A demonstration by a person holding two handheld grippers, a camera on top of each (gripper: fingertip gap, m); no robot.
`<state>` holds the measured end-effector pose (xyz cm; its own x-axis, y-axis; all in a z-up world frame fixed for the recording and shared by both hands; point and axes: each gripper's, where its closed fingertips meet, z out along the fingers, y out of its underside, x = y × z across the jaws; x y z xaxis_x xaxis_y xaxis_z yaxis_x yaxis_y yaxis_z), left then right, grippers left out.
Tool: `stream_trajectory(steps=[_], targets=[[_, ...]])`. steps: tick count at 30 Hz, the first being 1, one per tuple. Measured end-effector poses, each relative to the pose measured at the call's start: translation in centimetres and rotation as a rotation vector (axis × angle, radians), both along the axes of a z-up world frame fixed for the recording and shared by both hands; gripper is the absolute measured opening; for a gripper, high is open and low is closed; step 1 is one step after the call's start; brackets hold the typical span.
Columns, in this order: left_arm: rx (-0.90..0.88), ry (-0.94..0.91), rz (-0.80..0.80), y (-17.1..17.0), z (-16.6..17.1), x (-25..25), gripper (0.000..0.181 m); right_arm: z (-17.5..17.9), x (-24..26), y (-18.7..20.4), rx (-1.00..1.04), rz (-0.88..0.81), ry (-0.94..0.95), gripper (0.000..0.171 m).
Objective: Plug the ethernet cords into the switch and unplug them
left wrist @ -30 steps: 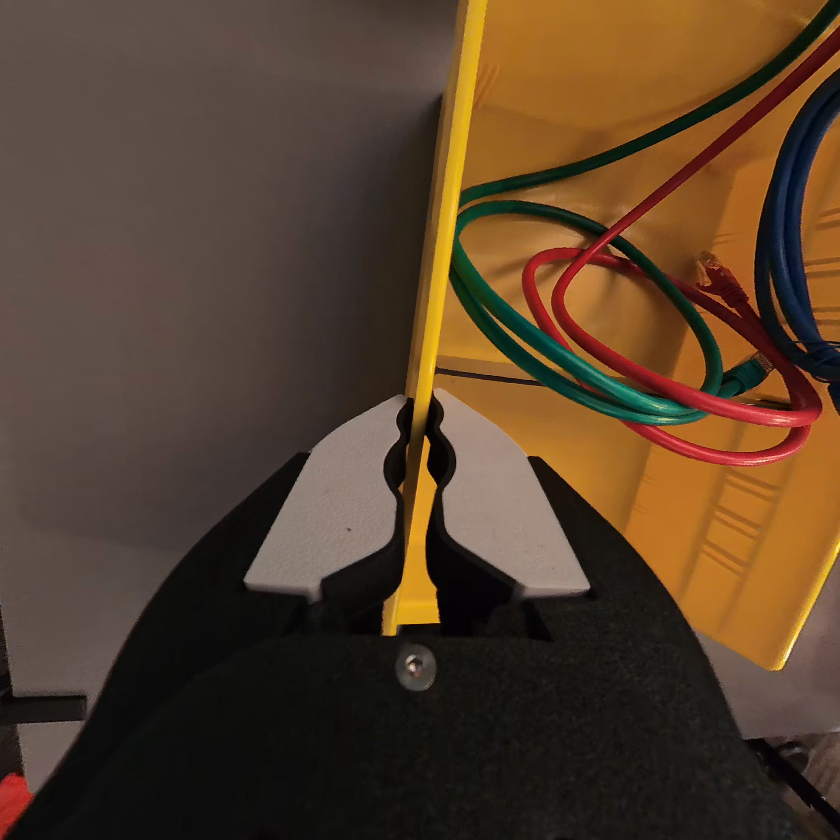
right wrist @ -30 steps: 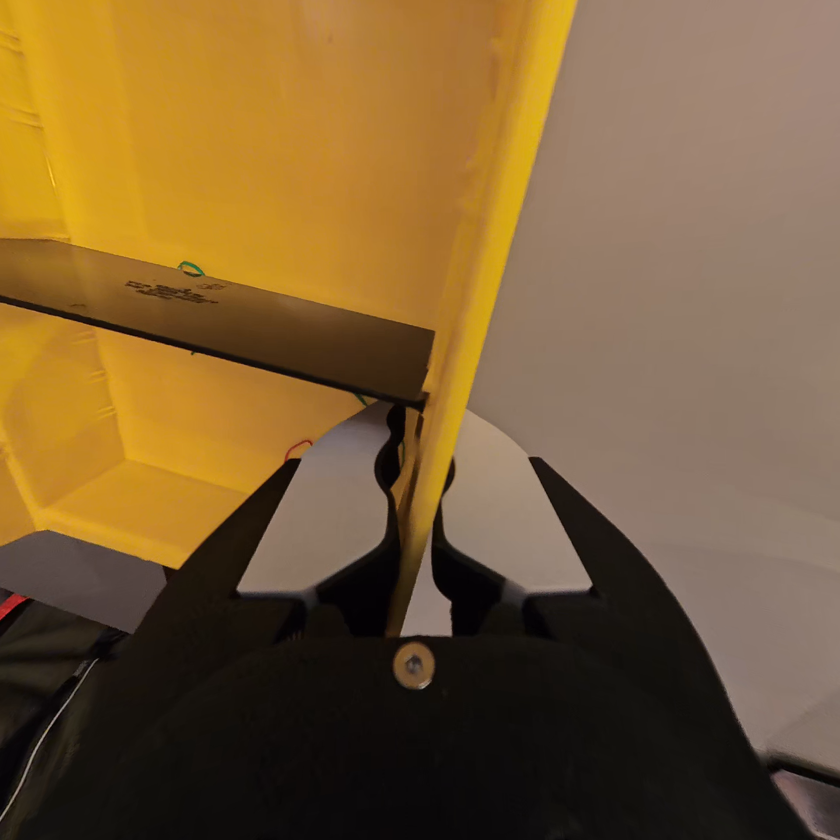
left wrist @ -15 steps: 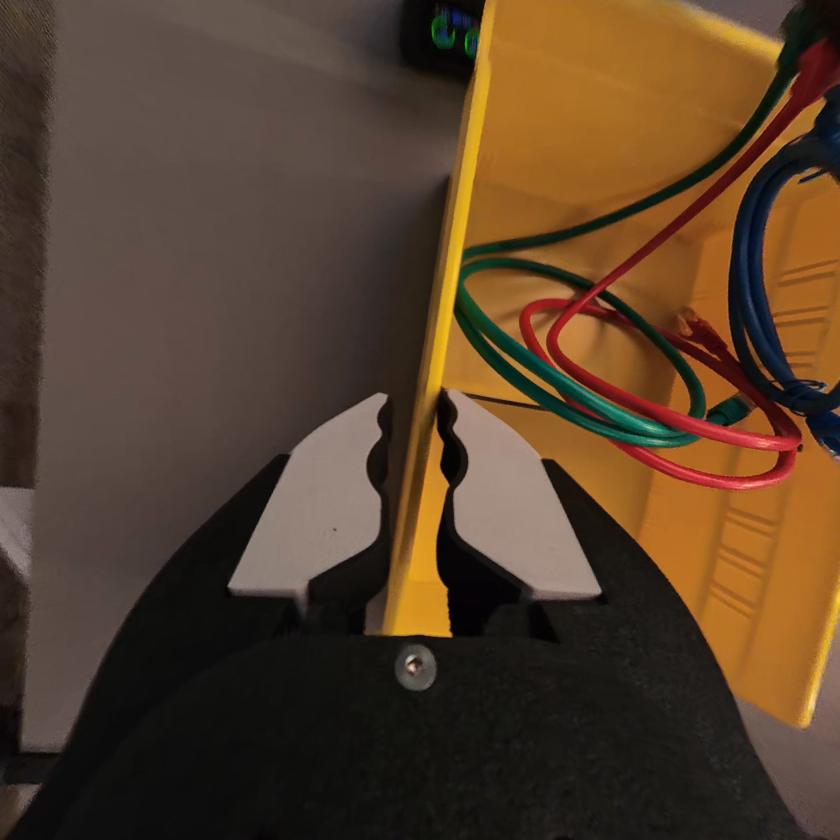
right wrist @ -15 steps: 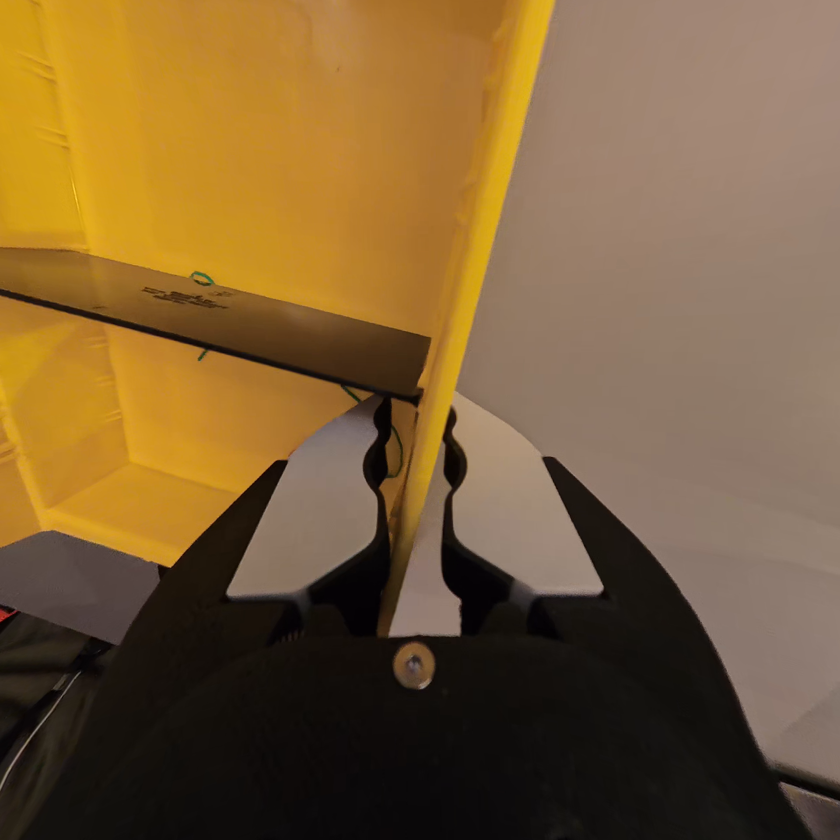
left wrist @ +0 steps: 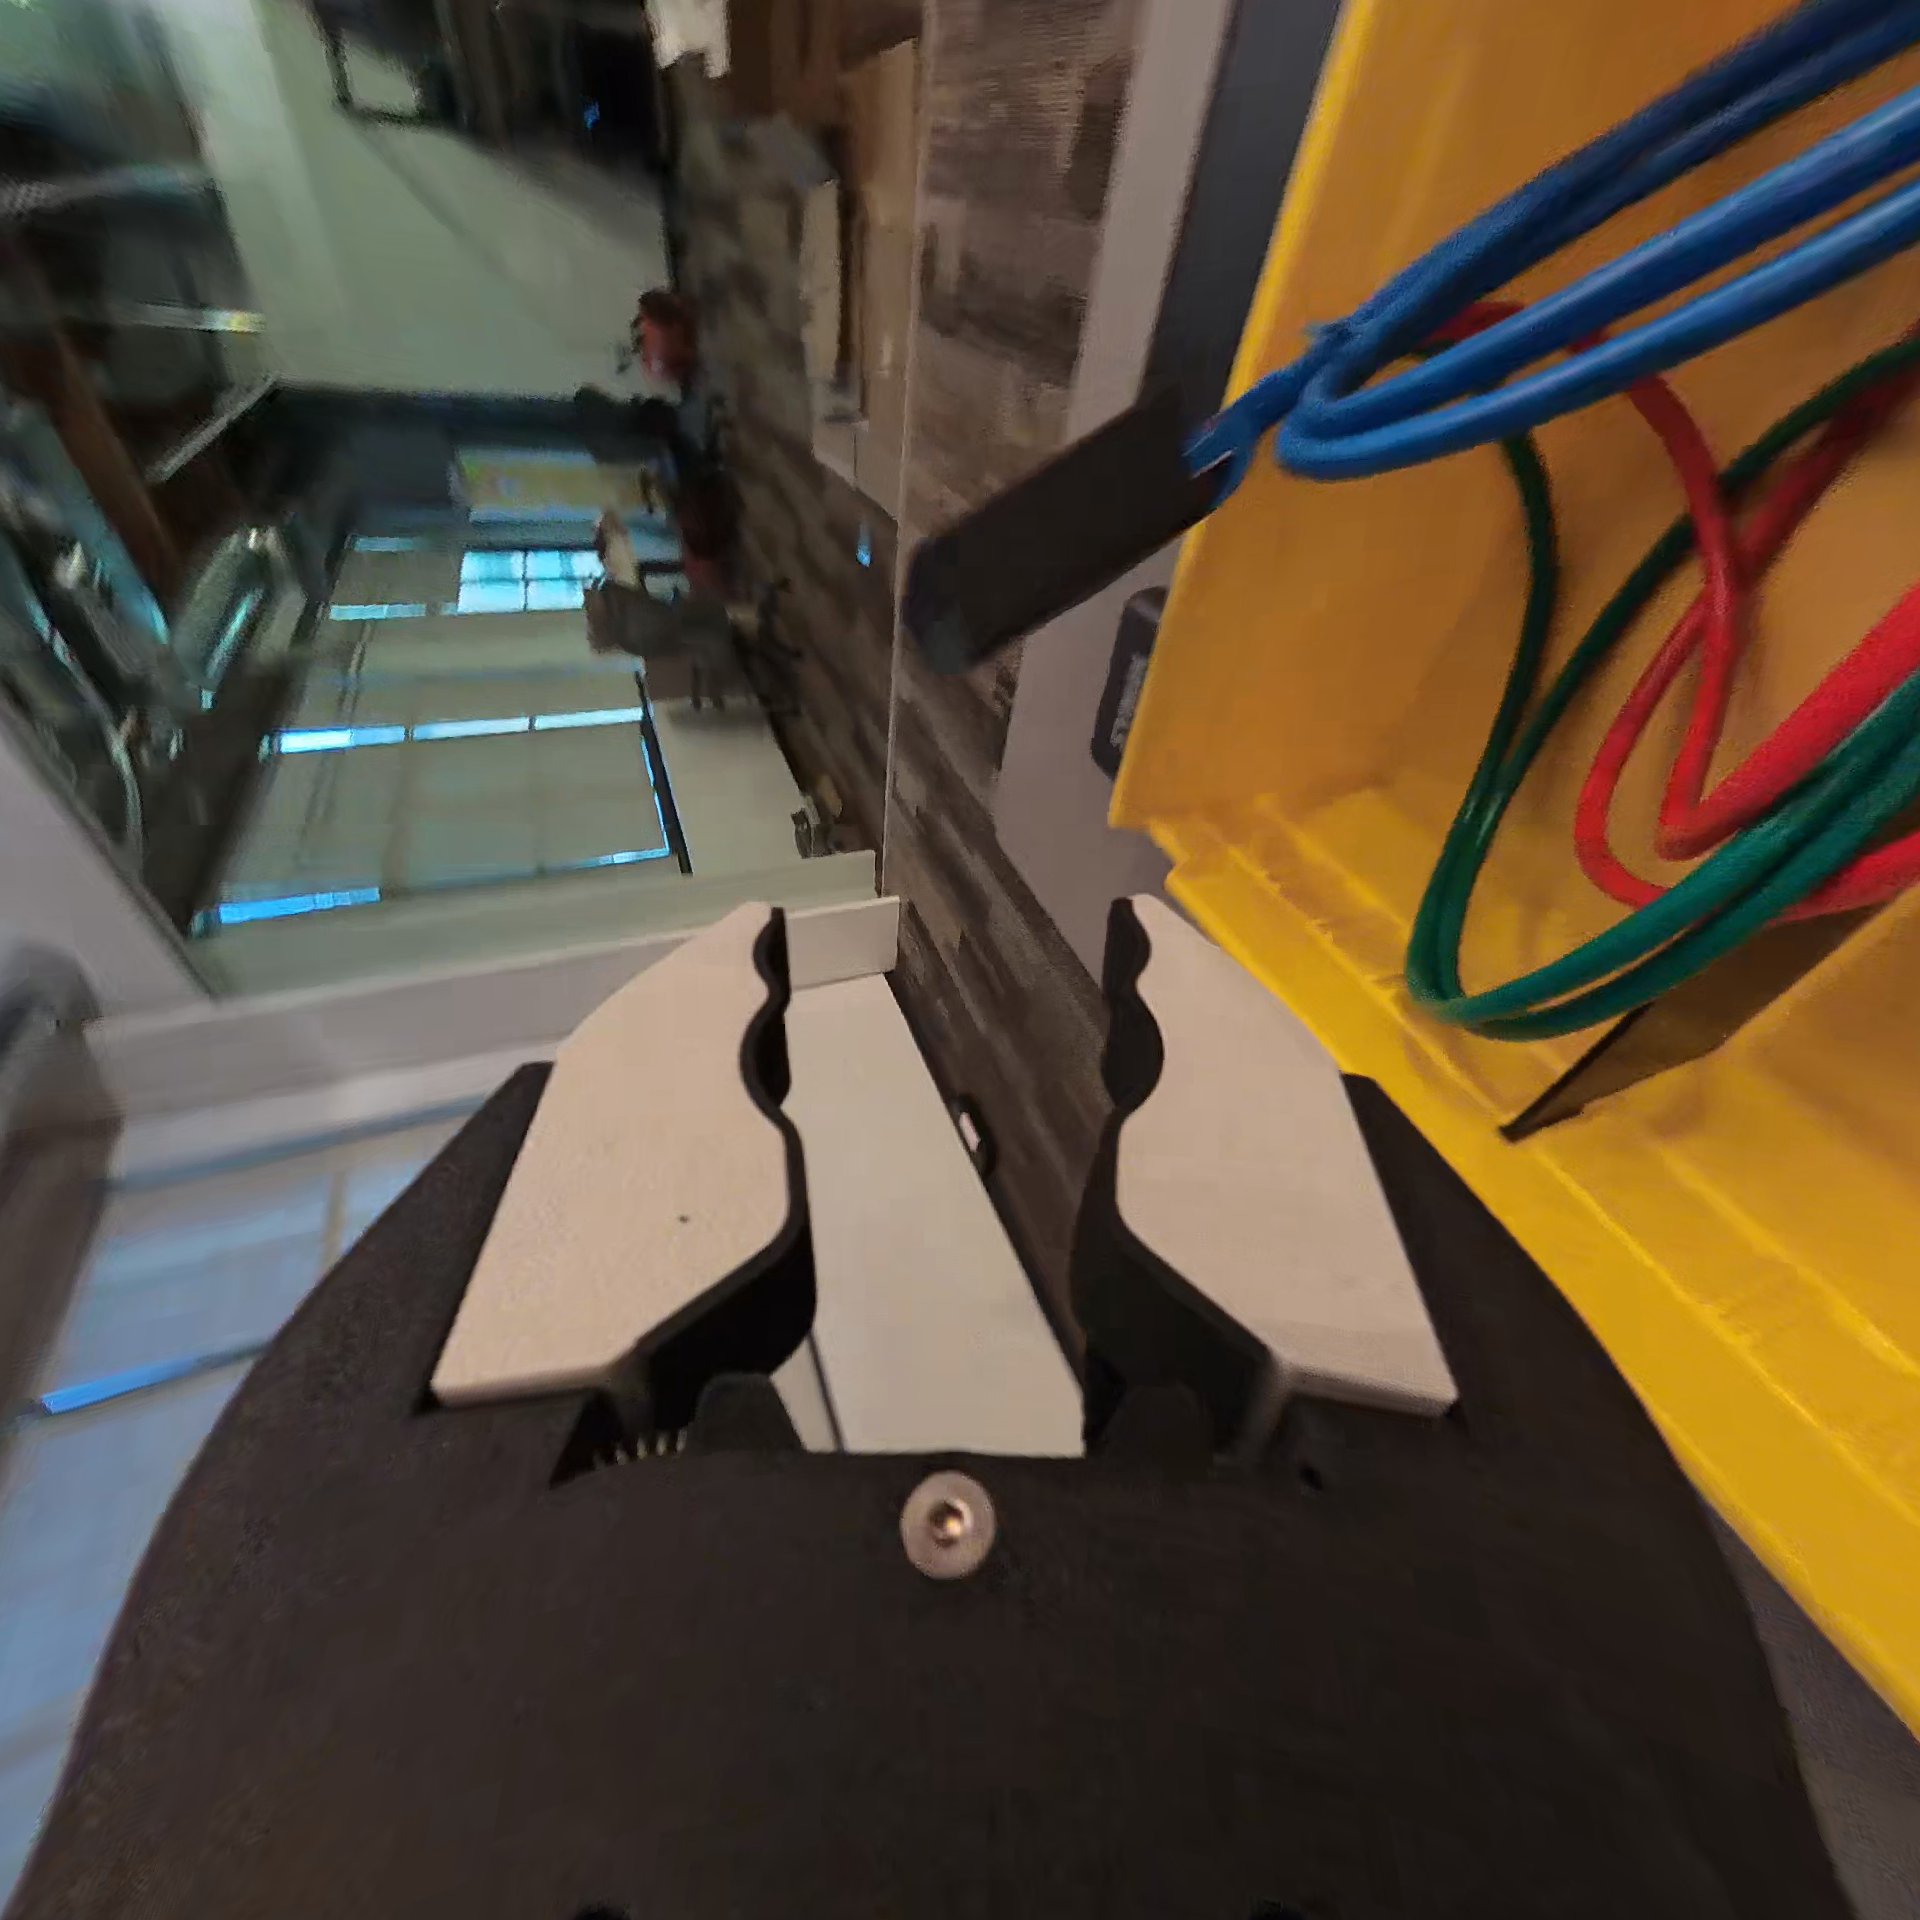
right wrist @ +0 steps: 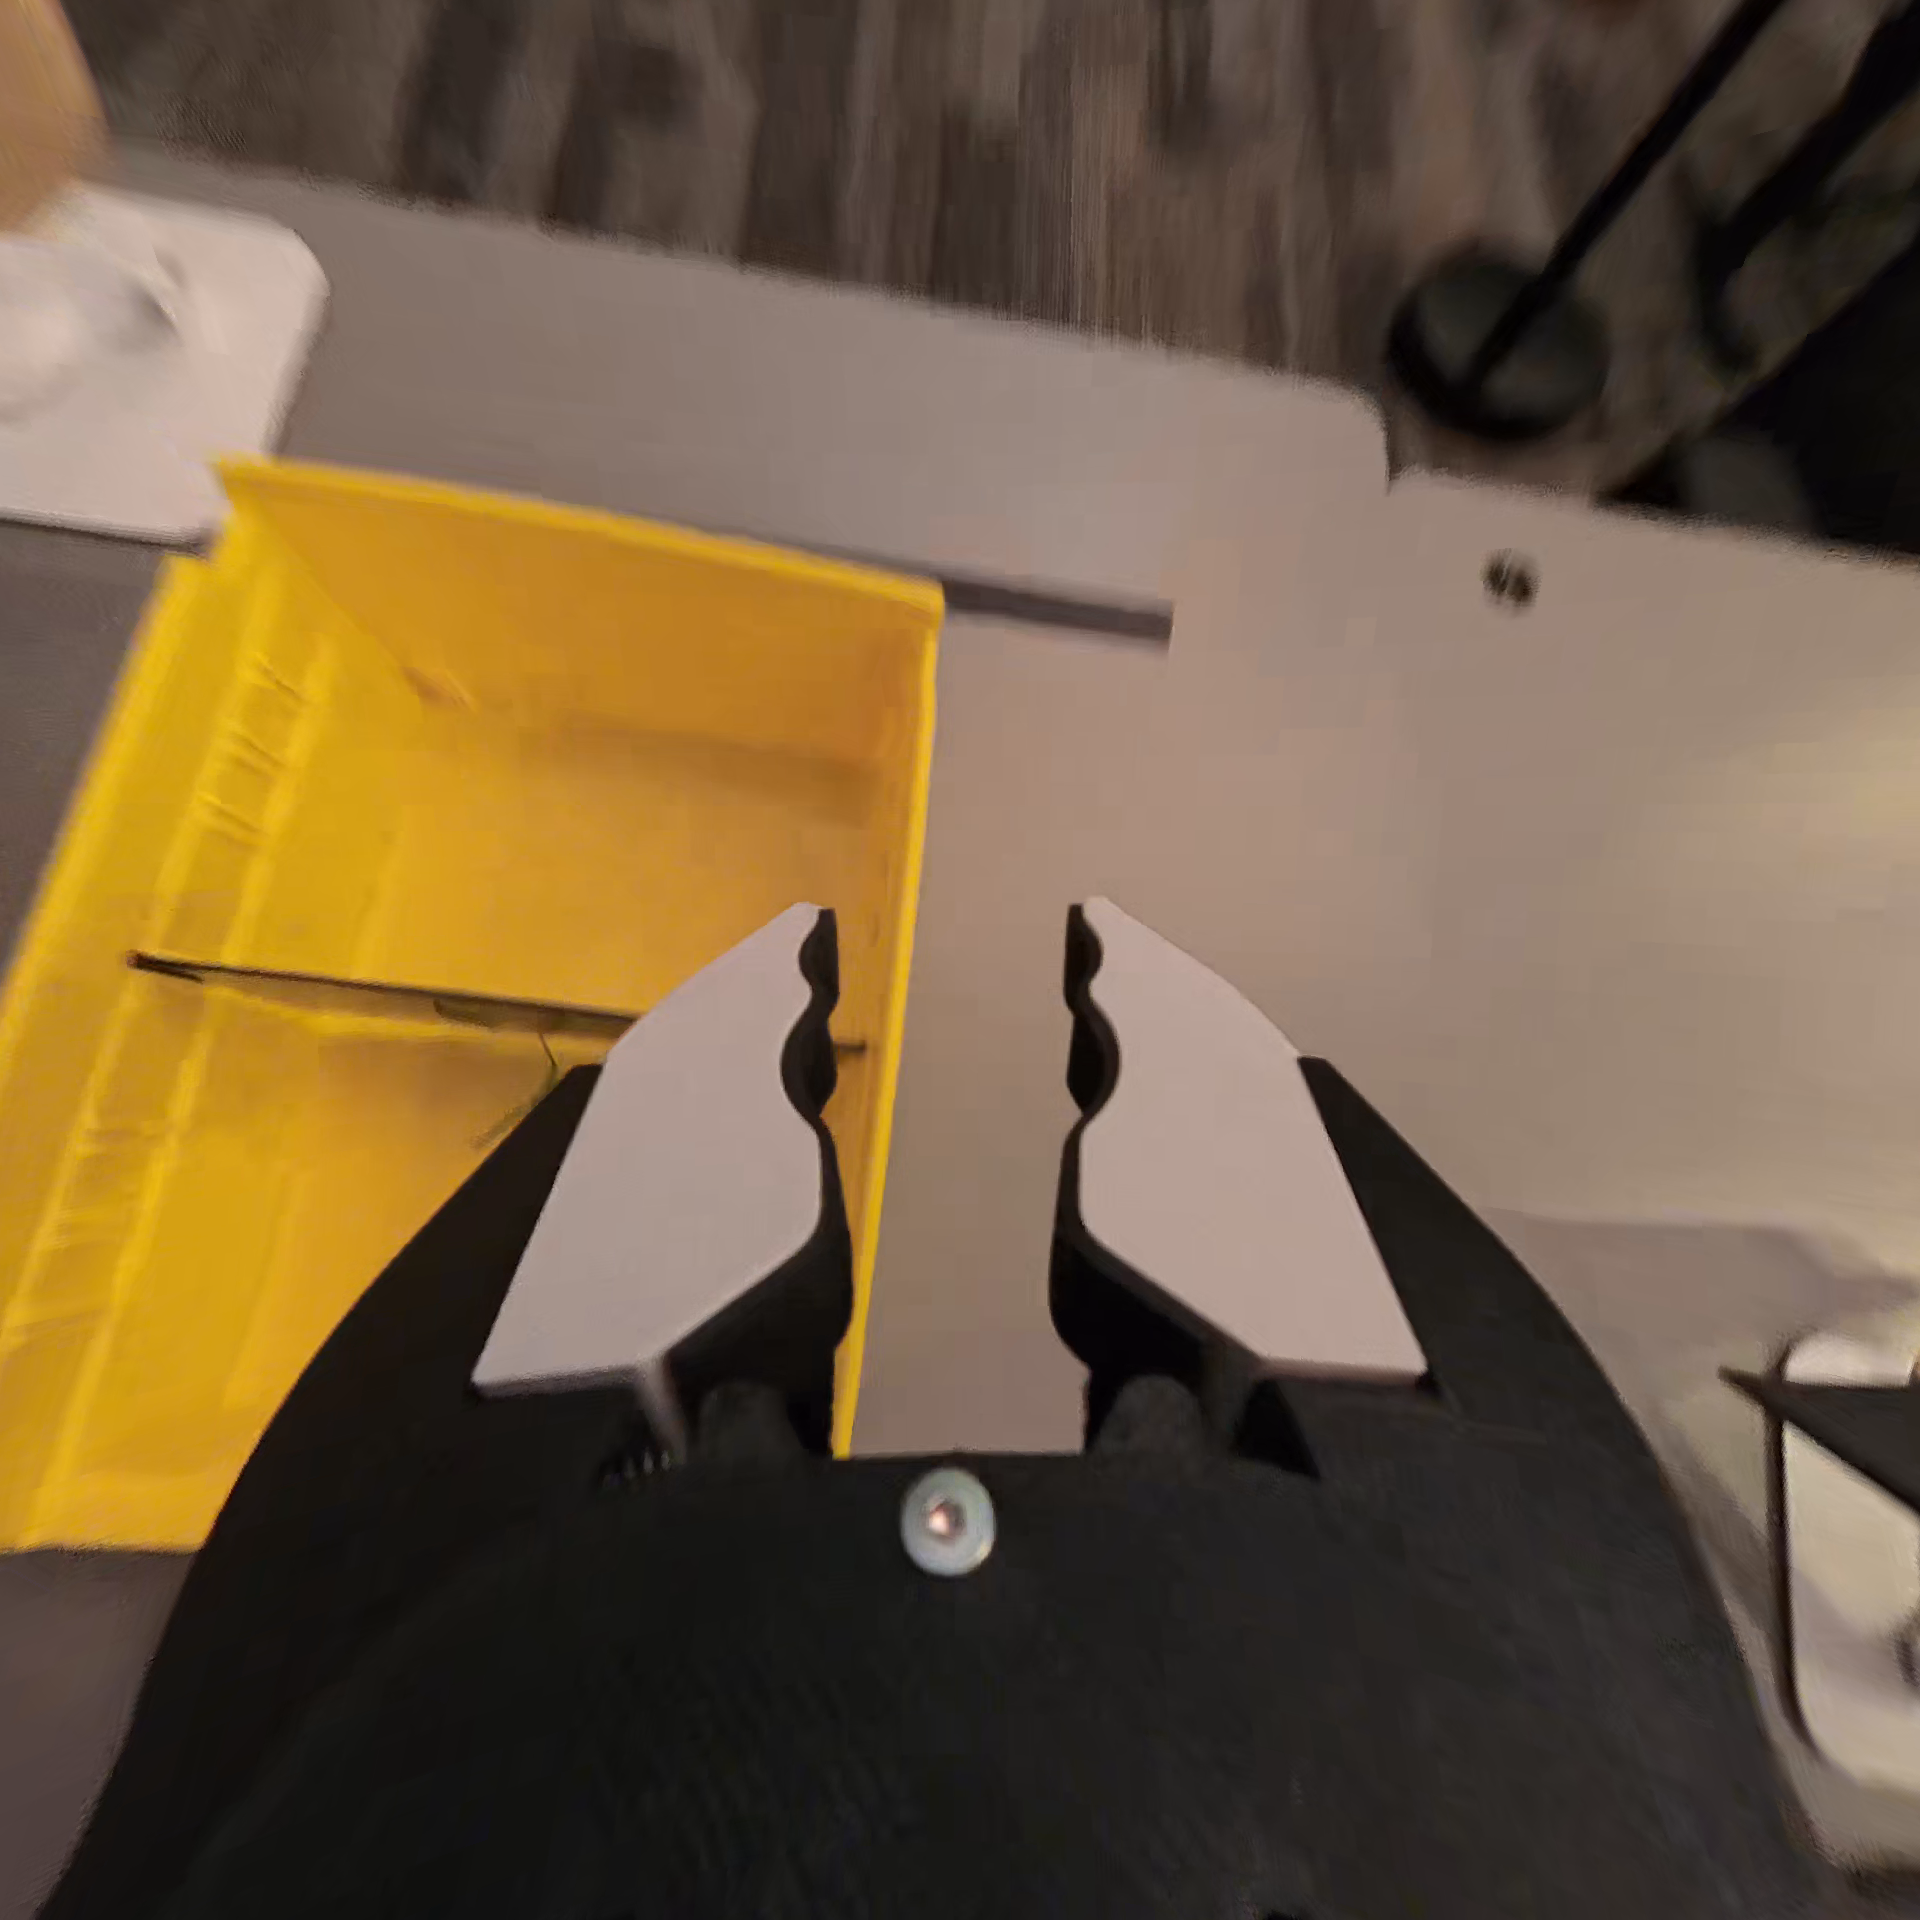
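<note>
A yellow bin fills the right of the left wrist view. Blue, red and green ethernet cords lie looped in it. A dark flat bar juts out at the bin's rim beside a blue plug; I cannot tell what it is. My left gripper is open and empty, left of the bin. In the right wrist view my right gripper is open. The bin's right wall runs between its fingers near the left one, not pressed. No switch is clearly in view.
A thin black divider crosses the bin. The bin stands on a grey table. A black stand base is at the back right, a white object at the near right. A small dark device peeks out behind the bin. The tips of one gripper are about 75 cm away from the tips of the other. My left tips are roughly 7 cm from the dark flat bar. Between my left fingertips and the blue plug there is roughly 10 cm.
Both grippers were shut on the bin's side walls and have opened and let go. The left one has swung off to the left of the bin. The right one has pulled back.
</note>
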<state>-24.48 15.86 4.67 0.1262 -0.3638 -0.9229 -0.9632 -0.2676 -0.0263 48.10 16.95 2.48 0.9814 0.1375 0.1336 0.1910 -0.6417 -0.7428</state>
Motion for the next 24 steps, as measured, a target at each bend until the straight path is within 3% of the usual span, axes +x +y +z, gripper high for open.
stream_trajectory(steps=[5,8,13,22,24], targets=[[-0.103,0.291,-0.149,3.6,-1.5,2.1,0.064,3.6,-2.1,0.7,0.183,0.046,-0.030,0.043],[-0.167,0.401,-0.243,5.2,-2.2,3.1,0.060,3.6,-2.4,1.0,0.186,0.053,-0.079,0.043],[-0.346,0.545,-0.264,6.7,-4.0,2.7,0.068,2.9,-1.8,1.4,0.156,0.028,-0.121,0.043],[-0.443,0.776,-0.245,8.3,-6.2,1.2,0.059,2.6,-1.5,1.6,0.153,0.031,-0.118,0.043],[-0.425,0.819,-0.251,8.5,-6.1,0.9,0.037,2.4,-1.5,1.6,0.145,0.033,-0.120,0.043]])
